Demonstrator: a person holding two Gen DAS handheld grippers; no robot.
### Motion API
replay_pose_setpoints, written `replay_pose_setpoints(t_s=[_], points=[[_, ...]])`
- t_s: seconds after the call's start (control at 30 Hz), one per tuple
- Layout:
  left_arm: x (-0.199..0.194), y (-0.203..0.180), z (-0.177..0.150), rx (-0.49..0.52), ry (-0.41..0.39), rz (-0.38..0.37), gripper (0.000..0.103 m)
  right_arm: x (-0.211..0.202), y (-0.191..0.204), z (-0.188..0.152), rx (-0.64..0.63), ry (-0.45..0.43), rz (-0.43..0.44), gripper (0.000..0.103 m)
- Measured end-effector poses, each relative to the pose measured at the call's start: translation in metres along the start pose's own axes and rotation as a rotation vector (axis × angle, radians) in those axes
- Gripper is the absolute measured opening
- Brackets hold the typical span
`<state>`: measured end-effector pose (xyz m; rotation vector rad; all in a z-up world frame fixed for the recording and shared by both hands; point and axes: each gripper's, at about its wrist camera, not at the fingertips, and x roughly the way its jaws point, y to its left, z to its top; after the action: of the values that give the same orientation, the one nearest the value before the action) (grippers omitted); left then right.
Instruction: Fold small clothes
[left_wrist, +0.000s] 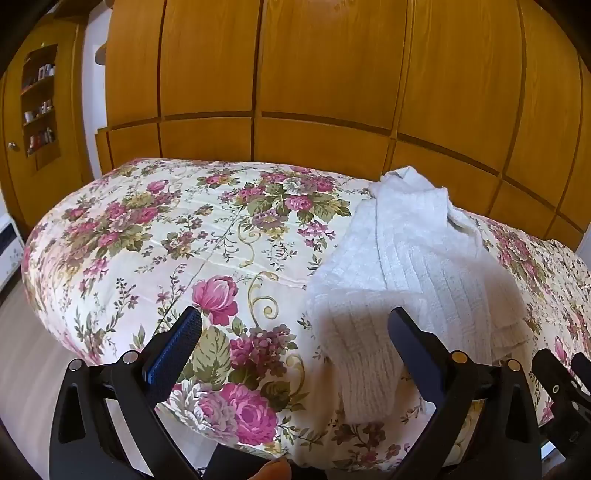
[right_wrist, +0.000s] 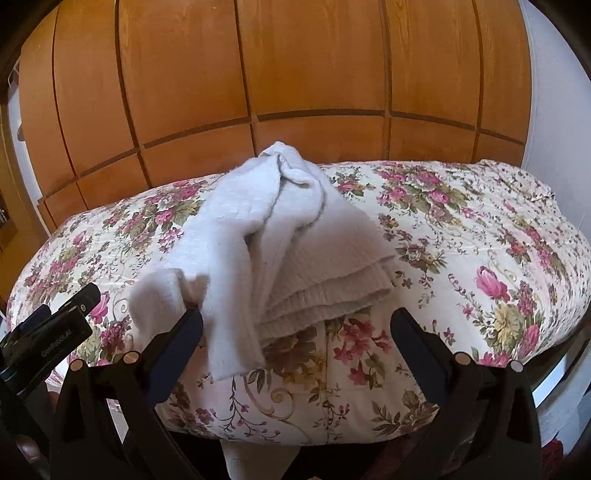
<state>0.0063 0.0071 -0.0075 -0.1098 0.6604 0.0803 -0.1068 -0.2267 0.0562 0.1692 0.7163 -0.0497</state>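
A white ribbed knit (left_wrist: 417, 258), loosely folded on itself, lies on the floral quilt (left_wrist: 177, 236) of the bed, toward the near edge; in the right wrist view the knit (right_wrist: 288, 236) runs from a bunched, twisted end at the far side to stacked ribbed hems at the near side, with one loose flap hanging down toward you over the quilt (right_wrist: 480, 229). Your left gripper (left_wrist: 295, 332) hovers at the near edge of the bed with its fingers (left_wrist: 177, 350) wide apart and holding nothing; the right-hand finger sits over the near end of the knit, though you cannot tell whether it touches the cloth. Your right gripper (right_wrist: 295, 332) likewise has its fingers (right_wrist: 417, 347) spread wide and empty; its left-hand finger lies just beside the hanging flap, the ribbed hems falling between the two fingers but farther off. Each gripper shows at the edge of the other's view: the left one at the lower left of the right wrist view, the right one at the lower right of the left wrist view. A fingertip (left_wrist: 275, 470) of your hand shows at the bottom of the left wrist view. Behind the bed stands a panelled wooden wardrobe (left_wrist: 295, 74); at far left, a wooden unit with shelves (left_wrist: 38, 99) holding small items.
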Motion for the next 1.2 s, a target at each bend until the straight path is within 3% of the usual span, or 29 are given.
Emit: replay_pose_setpoints(t_s=[0.47, 1.2], points=[[0.0, -0.003, 0.0, 0.017, -0.012, 0.015, 0.1, 0.005, -0.001, 0.004, -0.004, -0.017, 0.008, 0.101], [0.014, -0.005, 0.0, 0.018, 0.036, 0.018, 0.1, 0.017, 0.0, 0.005, -0.03, -0.011, 0.027, 0.101]])
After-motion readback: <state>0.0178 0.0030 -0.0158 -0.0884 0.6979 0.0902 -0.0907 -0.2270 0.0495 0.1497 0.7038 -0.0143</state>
